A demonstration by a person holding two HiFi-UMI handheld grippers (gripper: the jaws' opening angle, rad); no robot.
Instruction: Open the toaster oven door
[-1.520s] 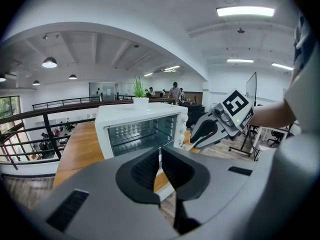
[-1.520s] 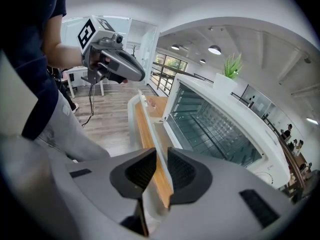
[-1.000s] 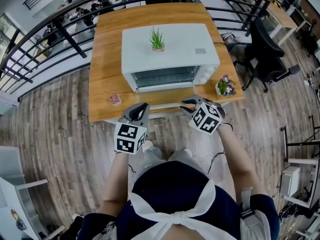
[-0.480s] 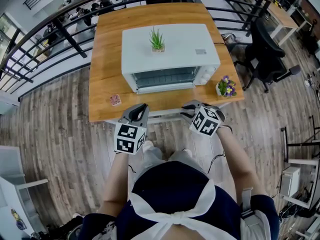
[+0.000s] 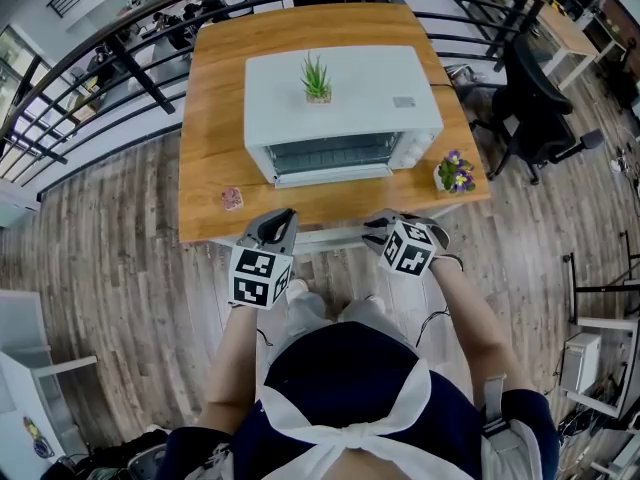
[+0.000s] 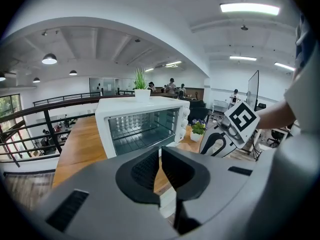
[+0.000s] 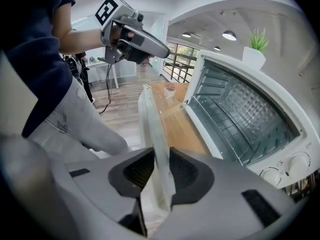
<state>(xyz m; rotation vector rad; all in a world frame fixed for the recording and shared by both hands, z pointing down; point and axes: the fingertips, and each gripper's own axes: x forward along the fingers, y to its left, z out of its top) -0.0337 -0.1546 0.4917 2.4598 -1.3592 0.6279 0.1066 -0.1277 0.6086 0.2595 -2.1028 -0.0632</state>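
A white toaster oven [image 5: 340, 93] stands on the wooden table [image 5: 215, 118], its cavity and rack showing. Its glass door hangs open and flat, and the white handle edge [image 5: 330, 235] reaches the table's front edge. My right gripper [image 5: 378, 220] is at that edge's right end. In the right gripper view the door handle [image 7: 152, 129] runs between the jaws of the right gripper [image 7: 161, 156]. They are opening, with the handle still between them. My left gripper [image 5: 283, 213] hovers shut and empty by the door's left end. In the left gripper view, its tips [image 6: 161, 151] face the oven [image 6: 142, 124].
A small potted plant [image 5: 315, 78] sits on top of the oven. A pot of purple flowers [image 5: 453, 173] stands at the table's right front, and a small pink object [image 5: 231, 198] at its left front. A black office chair [image 5: 530, 108] is to the right, and railings run behind the table.
My right gripper has drifted a little down in the view, toward the person, and turned slightly. The left gripper and the oven have stayed put.
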